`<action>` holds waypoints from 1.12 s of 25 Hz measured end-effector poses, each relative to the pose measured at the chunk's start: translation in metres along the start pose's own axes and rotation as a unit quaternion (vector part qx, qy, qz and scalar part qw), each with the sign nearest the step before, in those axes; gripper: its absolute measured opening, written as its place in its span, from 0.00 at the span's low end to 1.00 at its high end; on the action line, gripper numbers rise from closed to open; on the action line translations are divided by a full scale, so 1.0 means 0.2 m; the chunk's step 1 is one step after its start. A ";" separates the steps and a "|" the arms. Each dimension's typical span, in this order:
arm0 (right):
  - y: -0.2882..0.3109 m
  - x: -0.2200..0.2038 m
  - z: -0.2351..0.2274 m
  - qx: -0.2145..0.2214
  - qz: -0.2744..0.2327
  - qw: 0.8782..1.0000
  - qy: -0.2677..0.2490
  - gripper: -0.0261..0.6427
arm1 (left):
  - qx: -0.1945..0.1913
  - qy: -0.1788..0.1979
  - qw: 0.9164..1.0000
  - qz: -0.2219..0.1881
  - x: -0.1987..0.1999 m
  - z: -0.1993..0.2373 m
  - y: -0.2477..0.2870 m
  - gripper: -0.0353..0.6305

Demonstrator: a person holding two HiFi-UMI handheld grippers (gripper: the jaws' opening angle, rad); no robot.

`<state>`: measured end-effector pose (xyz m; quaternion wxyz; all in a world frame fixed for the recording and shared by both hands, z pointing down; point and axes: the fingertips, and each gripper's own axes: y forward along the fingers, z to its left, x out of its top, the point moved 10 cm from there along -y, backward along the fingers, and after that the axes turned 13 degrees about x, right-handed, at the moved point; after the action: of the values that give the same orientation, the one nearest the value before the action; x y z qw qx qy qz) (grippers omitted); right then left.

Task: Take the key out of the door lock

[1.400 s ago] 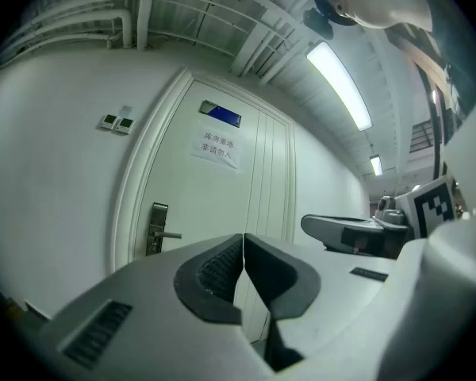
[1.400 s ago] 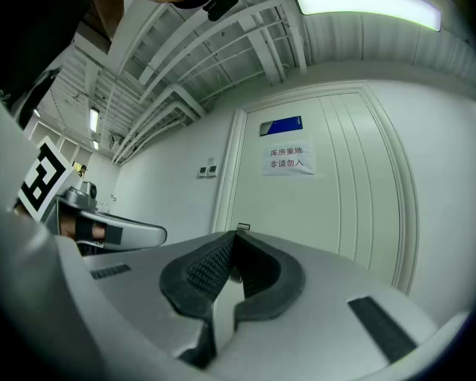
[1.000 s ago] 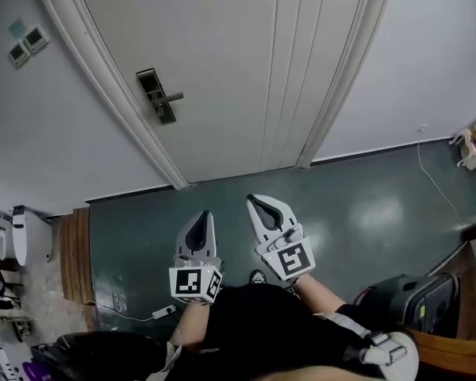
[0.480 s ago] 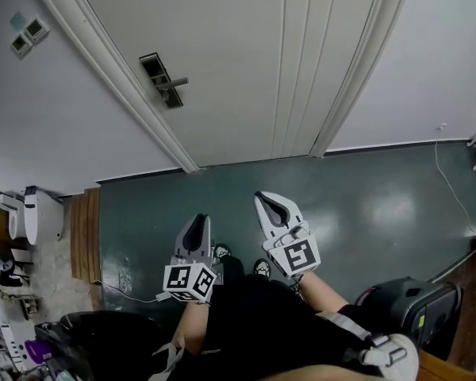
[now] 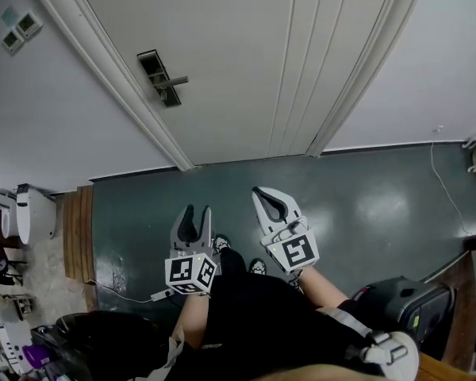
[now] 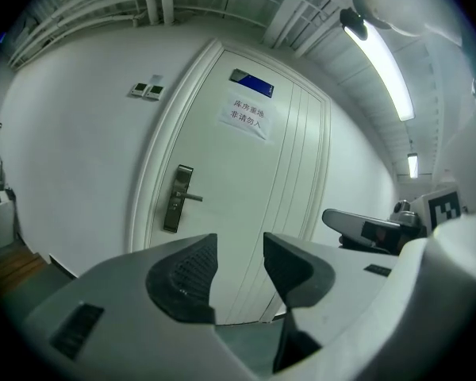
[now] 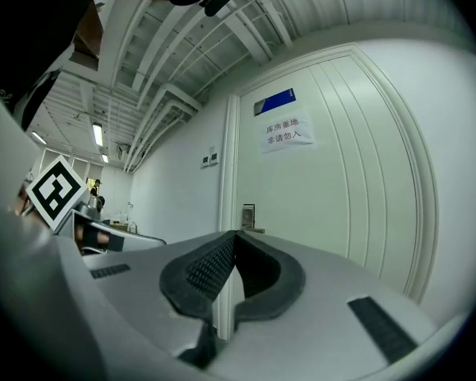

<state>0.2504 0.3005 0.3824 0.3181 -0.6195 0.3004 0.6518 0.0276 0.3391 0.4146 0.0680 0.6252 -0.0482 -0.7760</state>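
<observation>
left gripper view, left gripper [image 6: 239, 270] jaws opening, nothing between

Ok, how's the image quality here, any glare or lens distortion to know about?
Head view: evenly lit, the door frame bows from the wide lens, the floor carries a soft sheen. Left gripper view: the ceiling tube light is blown out, corners go black, the door lock stays sharp. Right gripper view: heavy fisheye curves the door.
</observation>
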 end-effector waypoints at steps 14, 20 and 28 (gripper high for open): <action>0.46 0.00 -0.15 -0.018 0.014 1.000 0.013 0.05 | -0.030 0.001 1.000 0.000 0.15 0.25 0.45 0.30; 0.69 0.02 -0.16 -0.026 0.023 0.999 0.012 0.05 | -0.042 -0.007 0.999 0.005 0.23 0.43 0.61 0.30; 0.96 0.03 -0.13 -0.031 0.040 0.999 0.009 0.05 | -0.067 -0.018 0.998 0.007 0.30 0.64 0.79 0.30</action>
<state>0.1155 0.1610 0.3750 0.2703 -0.6221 0.3074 0.6674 -0.1022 0.1727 0.4101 0.1137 0.6045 -0.0017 -0.7884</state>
